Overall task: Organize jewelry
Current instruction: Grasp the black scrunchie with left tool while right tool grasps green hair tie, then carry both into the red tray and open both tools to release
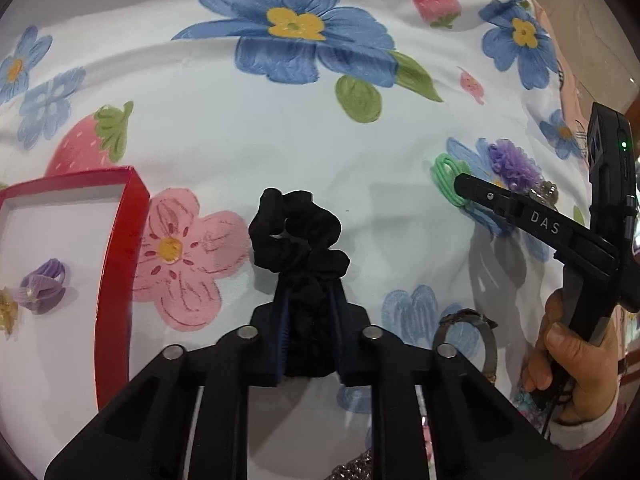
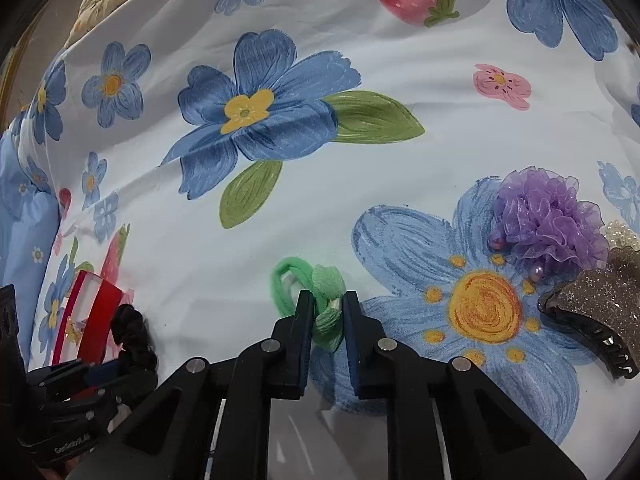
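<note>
My left gripper (image 1: pixel 308 300) is shut on a black scrunchie (image 1: pixel 298 236), held just right of the red box (image 1: pixel 120 248). The box holds a purple flower hair tie (image 1: pixel 43 286) and a yellowish piece (image 1: pixel 6 312). My right gripper (image 2: pixel 327 300) has its jaws closed around a green hair tie (image 2: pixel 308 280) lying on the floral cloth; it also shows in the left wrist view (image 1: pixel 450 178). In the right wrist view the scrunchie (image 2: pixel 134 334) and the box (image 2: pixel 96 316) show at the lower left.
A purple ruffled hair flower (image 2: pixel 548 220) and a glittery dark claw clip (image 2: pixel 592 308) lie right of the green tie, with a pearly piece (image 2: pixel 622 234) behind. A grey band (image 1: pixel 472 340) lies beside the left gripper. Flower-print cloth (image 2: pixel 320 200) covers the surface.
</note>
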`<state>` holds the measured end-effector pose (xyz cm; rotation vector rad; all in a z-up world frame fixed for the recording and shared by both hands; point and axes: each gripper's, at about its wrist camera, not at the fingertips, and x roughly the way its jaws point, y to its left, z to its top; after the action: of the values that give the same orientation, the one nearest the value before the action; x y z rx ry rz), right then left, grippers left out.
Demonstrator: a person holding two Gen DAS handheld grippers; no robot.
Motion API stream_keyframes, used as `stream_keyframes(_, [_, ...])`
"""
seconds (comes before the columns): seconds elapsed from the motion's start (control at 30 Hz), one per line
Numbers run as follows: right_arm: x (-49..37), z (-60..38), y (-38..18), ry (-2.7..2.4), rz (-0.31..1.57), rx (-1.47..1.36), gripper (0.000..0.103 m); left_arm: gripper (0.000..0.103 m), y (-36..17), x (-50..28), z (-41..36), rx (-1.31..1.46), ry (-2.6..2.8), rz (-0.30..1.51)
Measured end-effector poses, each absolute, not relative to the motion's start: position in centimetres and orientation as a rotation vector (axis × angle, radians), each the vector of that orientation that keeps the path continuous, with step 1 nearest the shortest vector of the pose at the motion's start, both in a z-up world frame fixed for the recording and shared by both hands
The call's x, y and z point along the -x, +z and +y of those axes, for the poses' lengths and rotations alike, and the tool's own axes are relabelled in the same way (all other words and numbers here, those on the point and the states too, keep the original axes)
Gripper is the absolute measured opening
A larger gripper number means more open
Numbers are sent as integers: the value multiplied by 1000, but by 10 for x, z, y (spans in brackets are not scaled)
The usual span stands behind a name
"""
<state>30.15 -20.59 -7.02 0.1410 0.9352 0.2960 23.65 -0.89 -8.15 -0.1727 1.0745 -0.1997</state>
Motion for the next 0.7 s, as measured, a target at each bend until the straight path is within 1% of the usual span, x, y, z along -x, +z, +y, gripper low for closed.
stream_keyframes(0.27, [-273,-200,-44,351,890,-149,14,12,-57,-208,0,207,-237,1014])
stream_keyframes(0.4, [-251,-189,-31,404,877,-164,14,12,-44,-185,16,242,-226,989])
stream_keyframes(0.7, [-206,-157,-23,508,889,-179,14,12,-25,-134,60,315,-167,941])
